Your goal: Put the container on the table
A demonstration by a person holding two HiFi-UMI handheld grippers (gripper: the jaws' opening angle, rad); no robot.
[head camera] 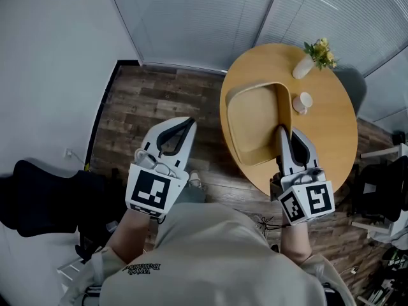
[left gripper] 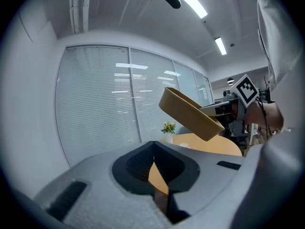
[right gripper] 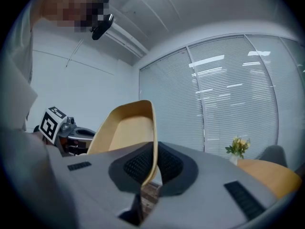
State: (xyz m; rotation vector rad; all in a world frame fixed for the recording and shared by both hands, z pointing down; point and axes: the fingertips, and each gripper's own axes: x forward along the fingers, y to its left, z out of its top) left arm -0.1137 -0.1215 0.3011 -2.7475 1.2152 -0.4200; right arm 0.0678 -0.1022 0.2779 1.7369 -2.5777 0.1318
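Over the round wooden bench [head camera: 326, 129], in the head view, the right hand-held gripper [head camera: 281, 132] holds the tan container [head camera: 252, 123] by its right wall, above the bench's left part. A vase of yellow flowers [head camera: 312, 59] and a white cup [head camera: 302, 102] stand further back on the bench, apart from the container. The left hand-held gripper [head camera: 189, 123] hangs over the plank floor [head camera: 143, 101], its tips meeting on nothing.

From the left gripper view, the left hand-held gripper [left gripper: 153, 147] has its pads touching at the tip, empty. Beyond it the container [left gripper: 188, 112] is tilted in the air above the bench [left gripper: 214, 144], clear of it.

From the right gripper view, the right hand-held gripper [right gripper: 153, 151] is clamped narrow on the container [right gripper: 126, 128], whose thin wall runs up between the ribbed pads.
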